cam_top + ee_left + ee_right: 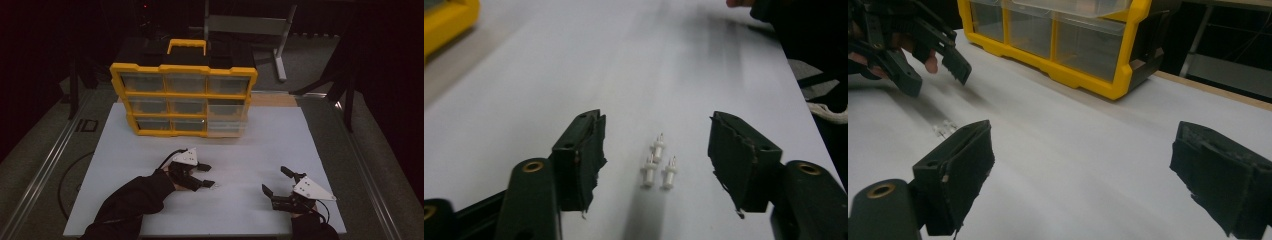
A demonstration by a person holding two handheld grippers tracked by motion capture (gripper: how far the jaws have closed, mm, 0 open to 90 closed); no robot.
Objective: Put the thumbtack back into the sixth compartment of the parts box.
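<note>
Three small white pegs (658, 164) lie close together on the white board (250, 150). My left gripper (656, 145) is low over them with its jaws open, one on each side, and neither pad touches them. In the high view the left gripper (210, 175) is at the centre left, with the pegs (216, 184) by its near fingertip. The right gripper view has the pegs (944, 127) just below the left gripper (937, 77). My right gripper (273, 179) rests at the front right, wide open with nothing between its jaws (1083, 165).
A yellow drawer organiser (185, 68) with clear drawers stands at the back of the board, and its lower right drawer (227, 124) sticks out. A metal stand (280, 50) is behind it. A dark sleeve (135, 200) comes in from the bottom left.
</note>
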